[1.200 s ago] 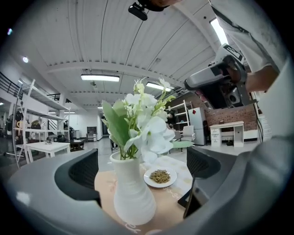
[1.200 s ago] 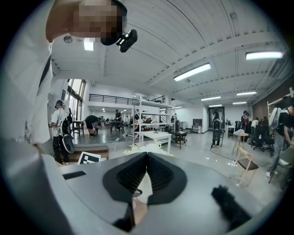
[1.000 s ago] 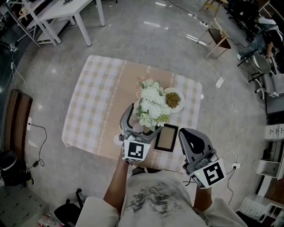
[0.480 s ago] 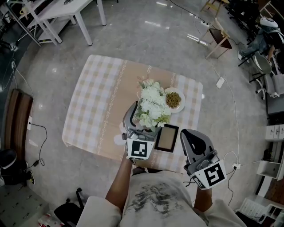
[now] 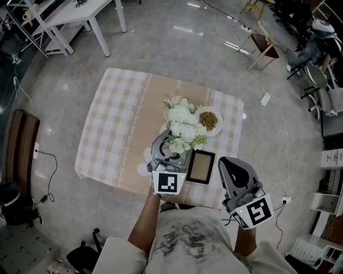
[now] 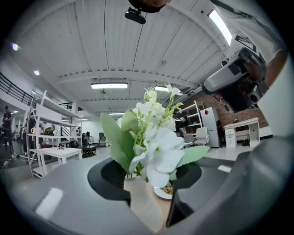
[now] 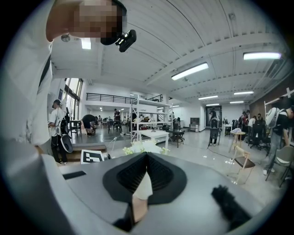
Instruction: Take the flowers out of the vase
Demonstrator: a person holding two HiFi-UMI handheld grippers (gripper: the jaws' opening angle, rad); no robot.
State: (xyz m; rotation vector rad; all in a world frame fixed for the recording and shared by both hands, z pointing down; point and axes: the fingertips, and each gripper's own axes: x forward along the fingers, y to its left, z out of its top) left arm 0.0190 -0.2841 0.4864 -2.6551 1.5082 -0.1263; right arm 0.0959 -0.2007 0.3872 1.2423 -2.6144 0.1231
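Note:
A bunch of white flowers [image 5: 184,127] with green leaves stands in a beige vase [image 6: 143,204] on the checked table [image 5: 123,118]. My left gripper [image 5: 170,151] reaches in level from the near side. Its jaws are closing either side of the stems just above the vase's neck. In the left gripper view the flowers [image 6: 154,137] rise between the two dark pads, and I see no pad pressing on them. My right gripper [image 5: 230,163] hangs off the table's near right corner with its jaws together and nothing in them. The flowers [image 7: 144,147] peek over its jaws.
A white plate of brownish-green food [image 5: 209,120] sits just right of the flowers. A dark framed tablet [image 5: 200,166] lies at the near edge beside my left gripper. White tables [image 5: 80,10] and a chair [image 5: 262,48] stand on the floor beyond.
The left gripper's jaws have narrowed around the stems and the gripper has risen slightly. The bunch of flowers has shifted a little away from me. The right gripper has not moved.

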